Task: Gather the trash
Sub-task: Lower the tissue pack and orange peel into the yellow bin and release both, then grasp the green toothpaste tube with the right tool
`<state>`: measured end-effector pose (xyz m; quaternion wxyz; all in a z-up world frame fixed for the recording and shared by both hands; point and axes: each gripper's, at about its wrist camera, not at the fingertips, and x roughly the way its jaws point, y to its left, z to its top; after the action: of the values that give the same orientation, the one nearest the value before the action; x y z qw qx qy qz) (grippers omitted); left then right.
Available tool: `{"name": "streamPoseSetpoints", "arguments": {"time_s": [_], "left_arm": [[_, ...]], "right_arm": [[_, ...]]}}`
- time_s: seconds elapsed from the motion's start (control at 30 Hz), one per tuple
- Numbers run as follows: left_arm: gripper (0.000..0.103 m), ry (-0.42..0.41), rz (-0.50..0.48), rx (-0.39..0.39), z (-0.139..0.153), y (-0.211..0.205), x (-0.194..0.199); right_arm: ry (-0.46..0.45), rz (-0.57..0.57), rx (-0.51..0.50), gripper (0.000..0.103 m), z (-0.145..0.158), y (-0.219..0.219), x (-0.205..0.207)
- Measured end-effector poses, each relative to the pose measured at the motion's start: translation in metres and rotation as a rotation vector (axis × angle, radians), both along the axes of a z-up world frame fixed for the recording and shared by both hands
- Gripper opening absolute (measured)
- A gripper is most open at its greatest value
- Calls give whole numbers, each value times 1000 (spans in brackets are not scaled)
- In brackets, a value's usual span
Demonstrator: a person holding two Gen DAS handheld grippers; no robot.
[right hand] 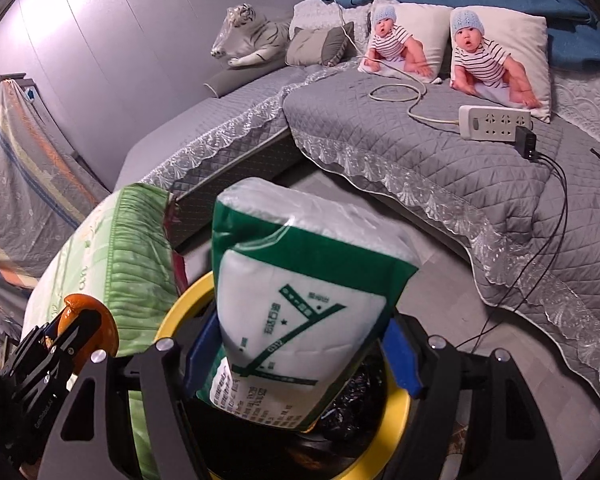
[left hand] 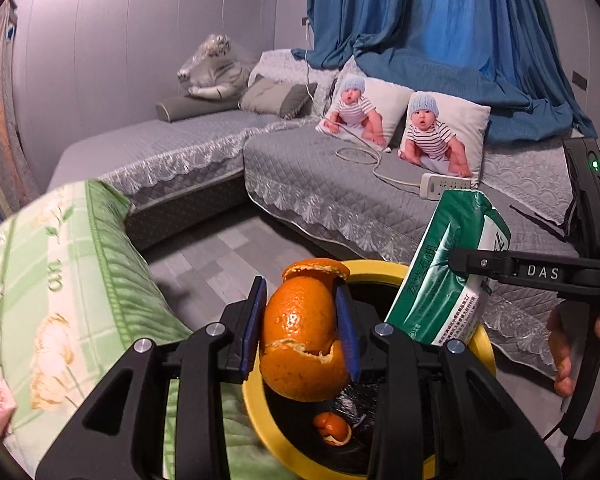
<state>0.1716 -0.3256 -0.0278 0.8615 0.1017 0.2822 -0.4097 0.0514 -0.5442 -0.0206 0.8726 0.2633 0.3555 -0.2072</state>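
Note:
My left gripper [left hand: 302, 294] is shut on a large curled orange peel [left hand: 304, 340], which hangs over the yellow-rimmed trash bin [left hand: 256, 404]. A small piece of peel [left hand: 333, 429] lies inside on the bin's black liner. My right gripper [right hand: 300, 332] is shut on a green and white plastic packet [right hand: 300, 292], holding it tilted above the same bin [right hand: 180, 312]. In the left wrist view the packet [left hand: 448, 268] stands at the bin's far right rim. In the right wrist view the left gripper [right hand: 66, 340] with the peel [right hand: 90, 312] shows at lower left.
A green flowered quilt [left hand: 72, 260] lies left of the bin. Behind runs a grey quilted sofa [left hand: 332, 184] with printed pillows [left hand: 444, 136], a white power strip [right hand: 496, 120] with cables, and a plush tiger [left hand: 214, 68]. Blue curtains [left hand: 440, 20] hang at the back.

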Motion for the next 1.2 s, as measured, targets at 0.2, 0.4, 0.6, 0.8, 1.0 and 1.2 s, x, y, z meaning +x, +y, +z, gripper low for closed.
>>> {"name": "streamPoseSetpoints", "arguments": {"time_s": [0.2, 0.4, 0.6, 0.8, 1.0, 1.2], "left_arm": [[65, 11, 65, -14, -4, 11, 8], [88, -26, 69, -86, 10, 27, 3], [89, -69, 91, -114, 28, 44, -7], [92, -99, 219, -200, 55, 101, -13], [95, -170, 381, -275, 81, 196, -19], [95, -339, 657, -257, 88, 304, -47]], "right_arm": [[17, -35, 6, 79, -2, -7, -3], [-37, -78, -10, 82, 12, -9, -15], [-98, -96, -32, 82, 37, -6, -29], [-242, -33, -98, 89, 66, 18, -36], [-363, 143, -184, 95, 90, 67, -20], [-432, 513, -208, 95, 96, 169, 18]]}}
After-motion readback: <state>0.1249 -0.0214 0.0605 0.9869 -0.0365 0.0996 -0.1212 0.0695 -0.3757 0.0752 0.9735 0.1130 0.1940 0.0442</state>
